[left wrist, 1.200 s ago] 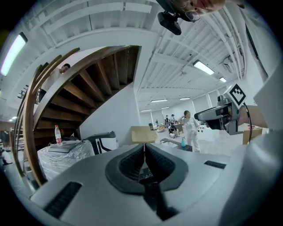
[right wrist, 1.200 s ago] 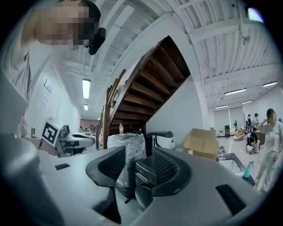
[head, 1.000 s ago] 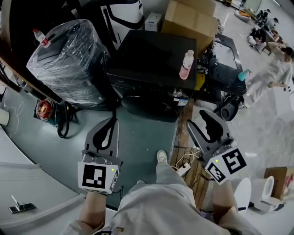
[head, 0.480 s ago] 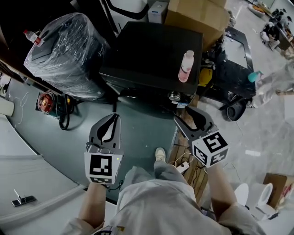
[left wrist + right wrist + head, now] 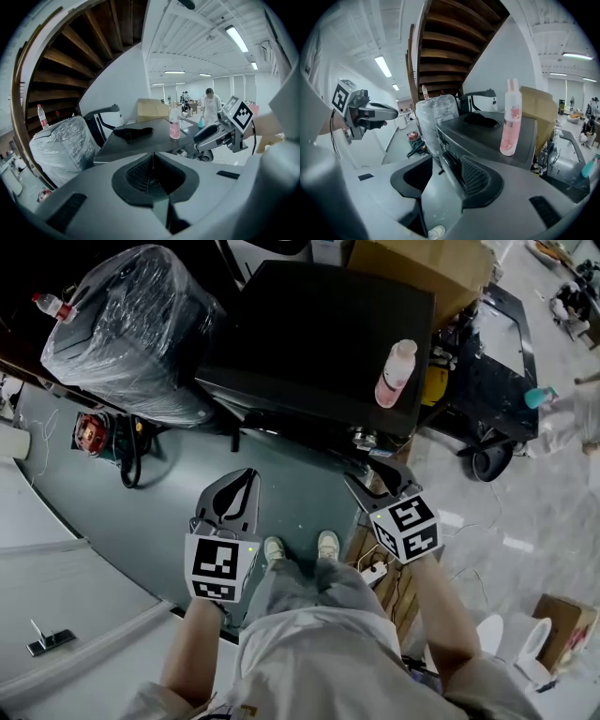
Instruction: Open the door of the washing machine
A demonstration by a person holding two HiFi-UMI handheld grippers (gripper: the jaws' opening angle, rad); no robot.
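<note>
From the head view I see the washing machine (image 5: pixel 309 343) ahead of me, dark-topped, standing on the grey-green floor (image 5: pixel 159 512). A pink bottle (image 5: pixel 396 374) stands upright near the right edge of its top. A plastic-wrapped bundle (image 5: pixel 131 324) sits just beside the machine on its left, and a cardboard box (image 5: pixel 422 259) is behind it. The left gripper (image 5: pixel 246 479) hangs over the floor in front of the machine, apart from it. The right gripper (image 5: pixel 375 479) sits up close to the machine's front right corner. The front face is steeply foreshortened from here, so I cannot pick out the door.

In the left gripper view, the fingers (image 5: pixel 136 176) are clenched together along a single seam with nothing between them. Past them I see the machine's top with a dark crumpled thing (image 5: pixel 133 133) lying on it, the bottle to its right, and my other gripper off to the right.

In the right gripper view, the fingers (image 5: pixel 480 180) are released and stand well apart. The upper front edge of the machine lines up with the gap between them (whether it touches either finger I cannot tell). The floor and the toe of a shoe (image 5: pixel 436 232) show below in the gap. The bottle is on the top to the right, and the left gripper is at far left.
</note>
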